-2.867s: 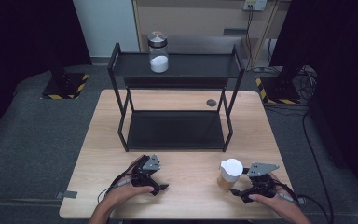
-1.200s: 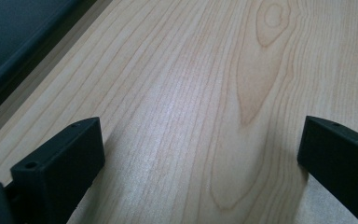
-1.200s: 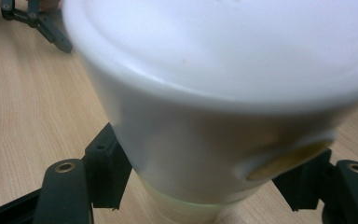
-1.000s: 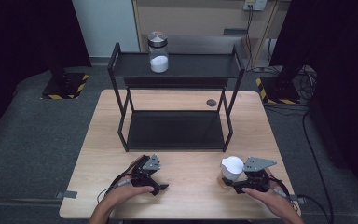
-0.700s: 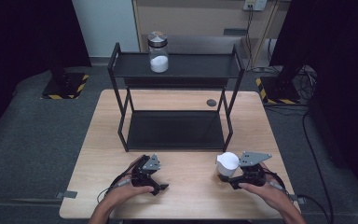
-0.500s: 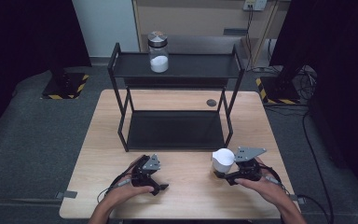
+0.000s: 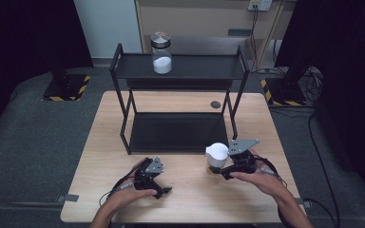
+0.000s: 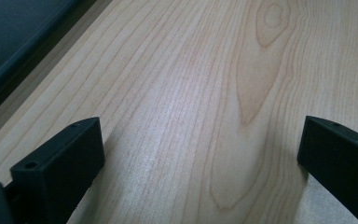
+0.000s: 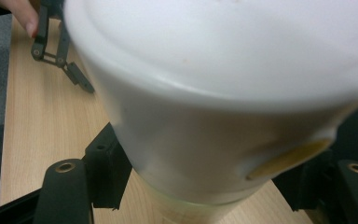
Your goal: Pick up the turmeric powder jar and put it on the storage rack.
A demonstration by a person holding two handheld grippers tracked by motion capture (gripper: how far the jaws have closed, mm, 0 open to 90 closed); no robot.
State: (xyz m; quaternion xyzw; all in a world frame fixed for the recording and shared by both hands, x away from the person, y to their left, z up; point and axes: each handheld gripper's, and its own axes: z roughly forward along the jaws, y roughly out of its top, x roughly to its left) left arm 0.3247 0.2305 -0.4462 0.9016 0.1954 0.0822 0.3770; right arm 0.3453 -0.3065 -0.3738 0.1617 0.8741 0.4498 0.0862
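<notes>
White-lidded jar [image 9: 223, 107] very close up, clamped between the right gripper [image 9: 214, 186] own black jaws, one pressed on each side of it low down. Lid rim soft and blurred; a yellowish oval mark on the jar's lower right side. Beneath the jar, light wooden table [image 9: 42, 130]. Up-left of the jar, well apart from it, the left gripper [image 9: 60, 49] rests on the table, a fingertip [image 9: 28, 18] on it. Grey floor beyond the table edge, far left of jar

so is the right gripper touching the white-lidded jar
Touching: in the right gripper view, the right gripper has both jaws pressed against the sides of the white-lidded jar.
</notes>
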